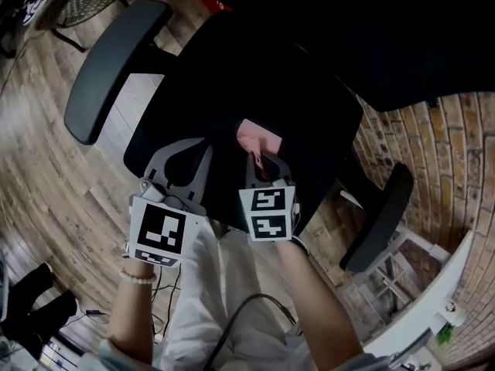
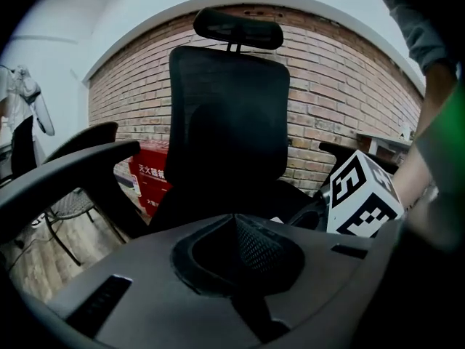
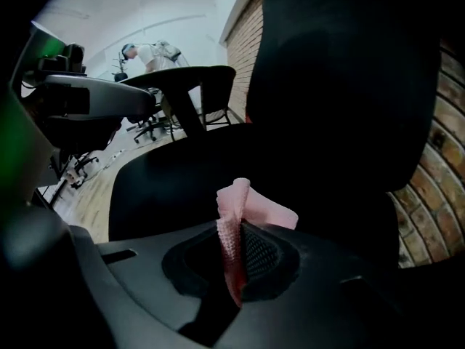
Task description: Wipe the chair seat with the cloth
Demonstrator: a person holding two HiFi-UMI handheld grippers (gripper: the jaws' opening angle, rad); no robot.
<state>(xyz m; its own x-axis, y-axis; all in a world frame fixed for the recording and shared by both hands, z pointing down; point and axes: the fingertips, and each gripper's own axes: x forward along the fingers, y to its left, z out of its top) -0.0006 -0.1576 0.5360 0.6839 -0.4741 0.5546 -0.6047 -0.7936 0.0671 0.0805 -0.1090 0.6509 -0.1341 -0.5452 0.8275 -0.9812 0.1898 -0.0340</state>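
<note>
The black office chair's seat (image 1: 232,83) fills the middle of the head view. A small pink cloth (image 1: 257,137) sticks up over the seat's near part, and my right gripper (image 1: 260,161) is shut on it. In the right gripper view the cloth (image 3: 251,206) is pinched between the jaws of the right gripper (image 3: 234,235), its free end folded above the seat (image 3: 182,173). My left gripper (image 1: 186,153) hovers just left of it at the seat's front edge. In its own view the left gripper (image 2: 236,227) is shut on nothing and faces the backrest (image 2: 225,122).
Armrests flank the seat at left (image 1: 116,60) and right (image 1: 379,219). A brick wall (image 2: 341,115) stands behind the chair, with a red box (image 2: 149,177) by it. More chairs and a person (image 3: 156,53) are far off on the wooden floor (image 1: 46,145).
</note>
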